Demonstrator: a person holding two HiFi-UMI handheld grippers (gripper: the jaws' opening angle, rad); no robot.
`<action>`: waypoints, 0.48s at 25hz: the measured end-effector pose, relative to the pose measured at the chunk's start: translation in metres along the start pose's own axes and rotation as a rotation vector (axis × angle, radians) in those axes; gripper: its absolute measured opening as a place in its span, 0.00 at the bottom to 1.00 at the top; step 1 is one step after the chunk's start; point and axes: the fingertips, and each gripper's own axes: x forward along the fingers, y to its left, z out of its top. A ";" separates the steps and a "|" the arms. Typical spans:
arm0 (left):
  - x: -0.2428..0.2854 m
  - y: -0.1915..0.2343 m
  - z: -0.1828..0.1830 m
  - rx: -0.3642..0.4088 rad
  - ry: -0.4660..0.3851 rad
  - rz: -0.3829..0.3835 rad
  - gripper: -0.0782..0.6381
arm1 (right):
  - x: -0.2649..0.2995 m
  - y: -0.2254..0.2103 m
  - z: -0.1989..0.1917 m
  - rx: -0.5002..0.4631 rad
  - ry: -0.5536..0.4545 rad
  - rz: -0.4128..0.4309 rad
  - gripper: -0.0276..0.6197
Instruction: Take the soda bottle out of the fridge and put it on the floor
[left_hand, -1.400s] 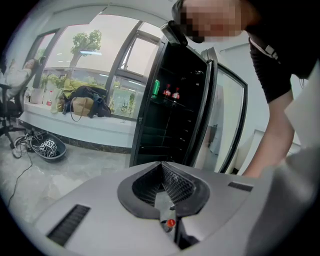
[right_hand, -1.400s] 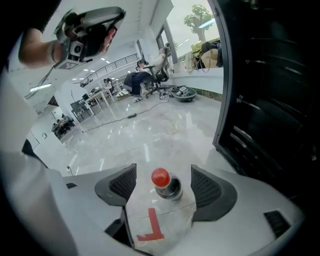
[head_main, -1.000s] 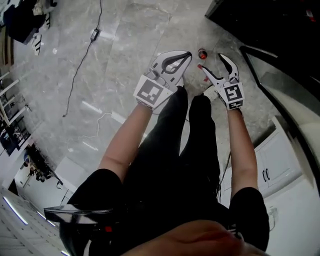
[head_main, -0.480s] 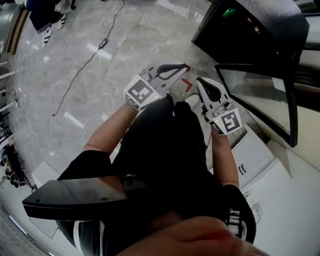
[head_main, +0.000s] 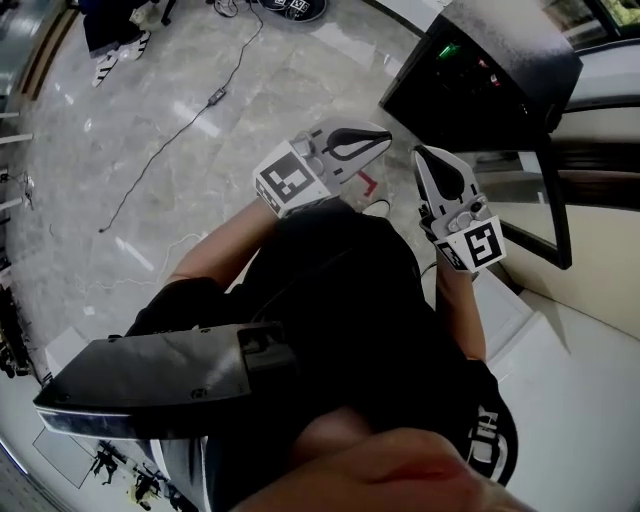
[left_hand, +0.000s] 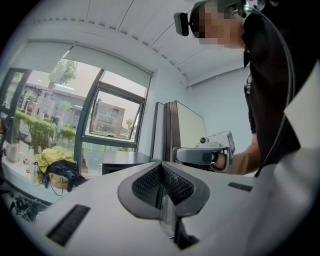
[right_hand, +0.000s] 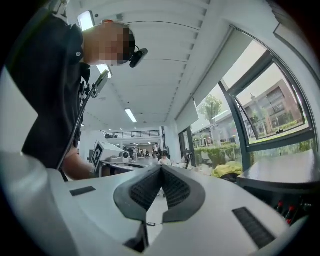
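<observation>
Left gripper and right gripper, mid-frame, are both pressed together on nothing; no soda bottle shows in any view, though it is likely smooth, weighty, best pinched round its neck

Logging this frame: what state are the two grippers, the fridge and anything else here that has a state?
Left gripper: jaws shut, nothing between them.
Right gripper: jaws shut, nothing between them.
Fridge: its glass door appears swung open.
Green light on the fridge: lit.
Soda bottle: not visible in any view.
</observation>
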 end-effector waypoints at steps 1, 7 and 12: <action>-0.001 -0.001 0.005 -0.003 -0.008 0.002 0.12 | 0.001 0.001 0.005 -0.010 -0.002 0.004 0.06; -0.003 -0.005 0.030 0.003 -0.053 0.002 0.12 | 0.007 0.008 0.019 -0.034 0.014 0.035 0.06; -0.001 -0.002 0.043 0.026 -0.063 -0.002 0.12 | 0.014 0.006 0.028 -0.058 0.002 0.043 0.06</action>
